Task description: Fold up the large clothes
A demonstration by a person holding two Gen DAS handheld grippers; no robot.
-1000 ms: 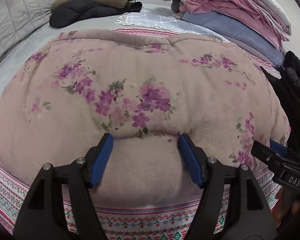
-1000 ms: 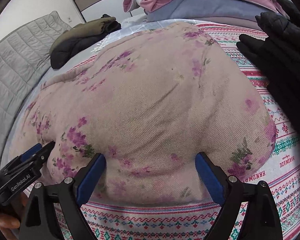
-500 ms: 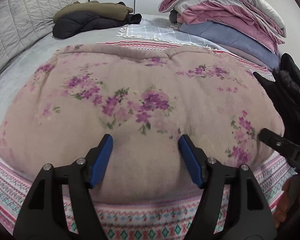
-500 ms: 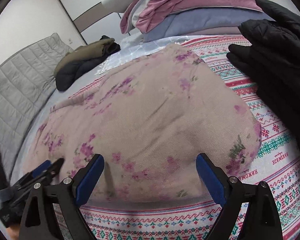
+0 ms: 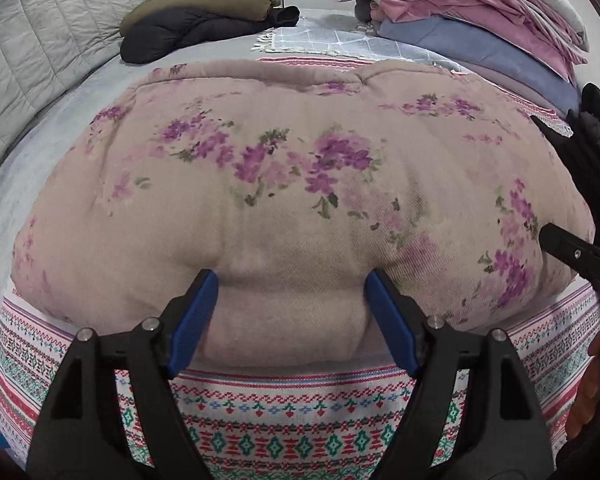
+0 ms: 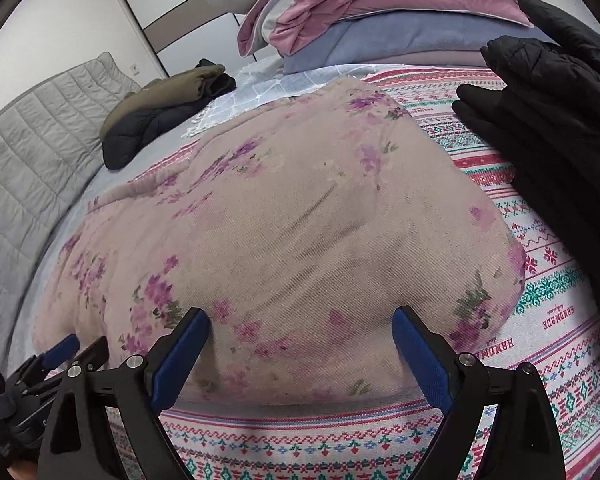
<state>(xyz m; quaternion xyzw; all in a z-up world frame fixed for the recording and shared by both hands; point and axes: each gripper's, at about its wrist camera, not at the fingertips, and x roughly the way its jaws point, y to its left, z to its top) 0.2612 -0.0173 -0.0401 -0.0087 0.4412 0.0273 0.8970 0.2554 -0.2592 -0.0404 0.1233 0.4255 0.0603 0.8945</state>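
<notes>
A thick pink padded garment with purple flowers (image 5: 292, 184) lies folded in a broad mound on a patterned spread; it also shows in the right wrist view (image 6: 292, 240). My left gripper (image 5: 292, 300) is open, its blue pads pressed against the garment's near edge, a bulge of cloth between them. My right gripper (image 6: 300, 344) is open and wide, its pads at the near right edge of the same garment. Each gripper shows at the edge of the other's view: the right one (image 5: 576, 252), the left one (image 6: 64, 360).
The patterned spread (image 5: 284, 432) covers the bed. A black puffer jacket (image 6: 556, 128) lies at the right. A stack of pink, grey and blue bedding (image 5: 472, 12) sits at the back right. An olive and black coat (image 5: 196, 20) lies at the back left by a grey quilted headboard (image 5: 40, 40).
Both grippers drew back from the garment half a second ago, then moved in again. The left pads now press into the near edge, bunching cloth between them.
</notes>
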